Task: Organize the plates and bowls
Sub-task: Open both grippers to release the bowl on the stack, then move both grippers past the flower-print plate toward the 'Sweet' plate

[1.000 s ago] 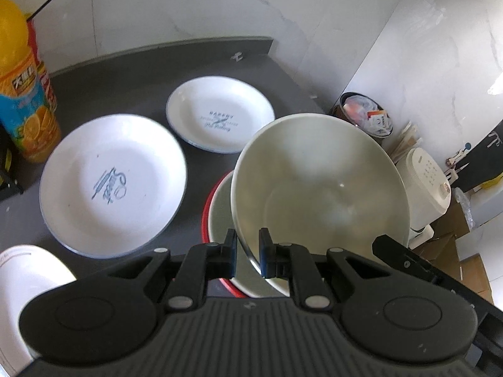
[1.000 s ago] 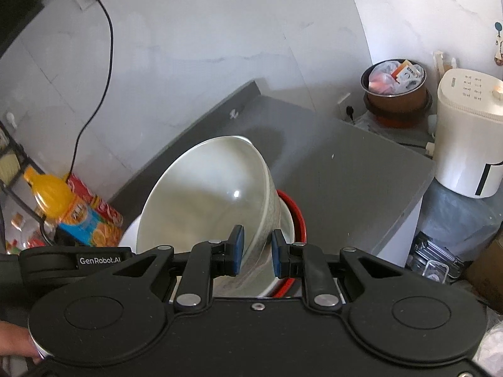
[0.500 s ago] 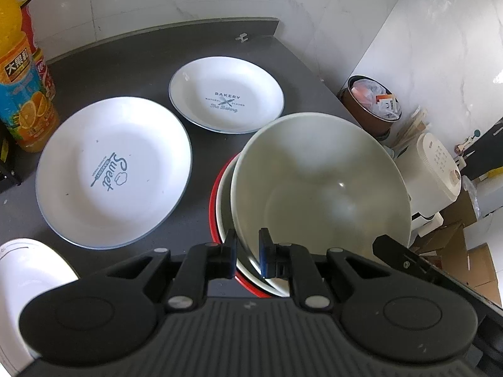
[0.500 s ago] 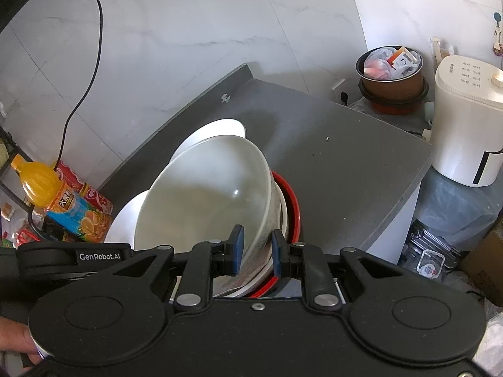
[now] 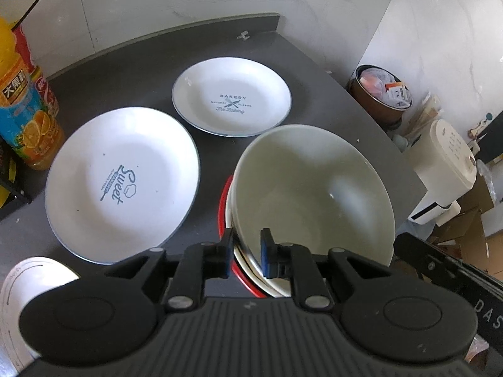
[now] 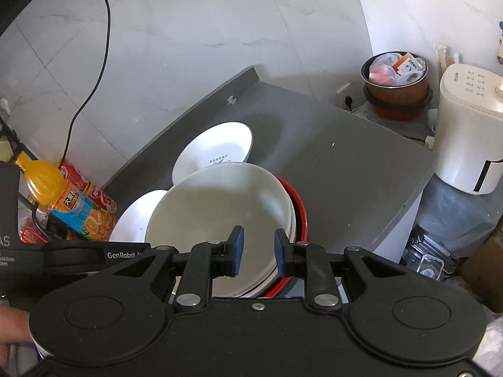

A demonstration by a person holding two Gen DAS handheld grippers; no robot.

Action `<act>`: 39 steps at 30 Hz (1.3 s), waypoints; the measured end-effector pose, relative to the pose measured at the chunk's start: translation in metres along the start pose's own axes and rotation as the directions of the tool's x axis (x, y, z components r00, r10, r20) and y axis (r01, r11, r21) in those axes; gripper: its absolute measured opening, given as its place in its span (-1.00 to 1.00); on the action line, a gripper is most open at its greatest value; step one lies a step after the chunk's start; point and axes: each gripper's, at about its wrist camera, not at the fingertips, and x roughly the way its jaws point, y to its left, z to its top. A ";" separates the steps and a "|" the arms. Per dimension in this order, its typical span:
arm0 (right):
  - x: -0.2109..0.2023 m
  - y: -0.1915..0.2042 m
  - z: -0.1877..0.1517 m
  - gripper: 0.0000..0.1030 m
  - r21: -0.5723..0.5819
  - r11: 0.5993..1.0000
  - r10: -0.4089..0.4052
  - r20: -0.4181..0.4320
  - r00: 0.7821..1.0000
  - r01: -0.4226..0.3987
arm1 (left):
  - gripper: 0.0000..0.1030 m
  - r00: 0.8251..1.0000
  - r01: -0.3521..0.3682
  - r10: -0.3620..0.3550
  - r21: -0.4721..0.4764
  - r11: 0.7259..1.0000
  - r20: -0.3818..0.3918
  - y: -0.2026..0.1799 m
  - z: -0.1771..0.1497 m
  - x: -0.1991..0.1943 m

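Note:
A large pale bowl (image 5: 314, 188) (image 6: 220, 213) sits nested on a stack that ends in a red-rimmed bowl (image 5: 223, 207) (image 6: 301, 216) on the grey counter (image 5: 125, 72). My left gripper (image 5: 246, 253) straddles the bowl's near rim, its fingers slightly parted. My right gripper (image 6: 256, 251) hovers over the opposite rim, fingers also a little apart. A big white plate marked "Sweet" (image 5: 122, 185) (image 6: 135, 216) lies left of the stack. A smaller "Bakery" plate (image 5: 232, 100) (image 6: 217, 150) lies behind it.
An orange juice bottle (image 5: 25, 119) (image 6: 66, 201) and a red can stand at the counter's left. A white object (image 5: 25, 286) lies at the near left. Past the counter's right edge are a brown bin (image 6: 396, 78) and a white appliance (image 6: 468, 132).
The bowl has come down from a tilt and settled level into the stack. Both pairs of fingers have widened slightly around its rim.

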 end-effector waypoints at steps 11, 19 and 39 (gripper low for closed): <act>-0.030 -0.011 0.000 -0.04 0.030 0.999 -0.012 0.063 0.998 0.010 | 0.07 0.996 -0.045 0.044 0.014 0.999 0.081 -0.009 -0.001 -0.045; -0.055 -0.002 -0.004 0.41 -0.004 1.000 -0.006 0.103 0.995 0.006 | 0.24 0.989 -0.050 0.054 -0.031 0.998 0.138 -0.001 -0.012 -0.086; -0.085 0.041 -0.027 0.93 -0.091 0.996 0.027 0.141 0.990 -0.014 | 0.24 0.983 -0.017 0.028 -0.065 0.998 0.180 0.074 -0.042 -0.134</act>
